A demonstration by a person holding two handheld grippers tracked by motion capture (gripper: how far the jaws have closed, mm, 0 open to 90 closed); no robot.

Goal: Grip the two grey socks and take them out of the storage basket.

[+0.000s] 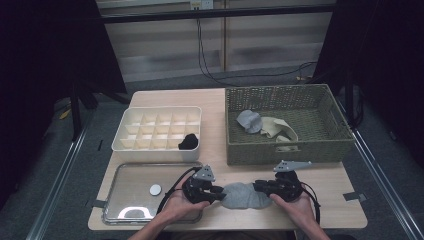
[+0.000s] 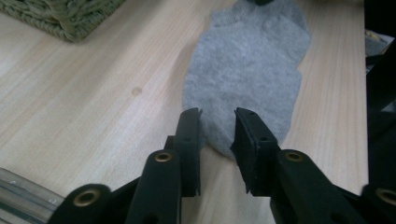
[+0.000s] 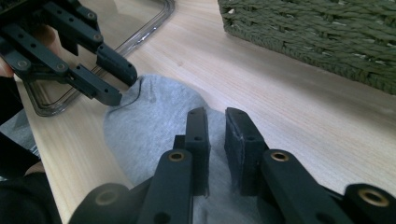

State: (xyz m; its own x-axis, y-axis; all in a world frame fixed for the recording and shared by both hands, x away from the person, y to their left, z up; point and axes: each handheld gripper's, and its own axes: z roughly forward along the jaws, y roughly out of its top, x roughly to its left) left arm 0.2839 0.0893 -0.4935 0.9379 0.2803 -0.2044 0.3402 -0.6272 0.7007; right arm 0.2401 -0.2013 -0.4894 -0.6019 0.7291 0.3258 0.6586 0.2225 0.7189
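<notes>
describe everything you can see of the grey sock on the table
The grey sock is a short ankle sock of soft, fuzzy knit, lying flat on the pale wooden table near its front edge. The left tongs and right tongs meet it from opposite ends, jaws slightly parted over its edges.

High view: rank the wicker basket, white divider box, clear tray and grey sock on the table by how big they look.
1. Wicker basket
2. White divider box and clear tray: look about alike, and the tray lies nearer the camera, so no ranking.
3. Grey sock
</notes>
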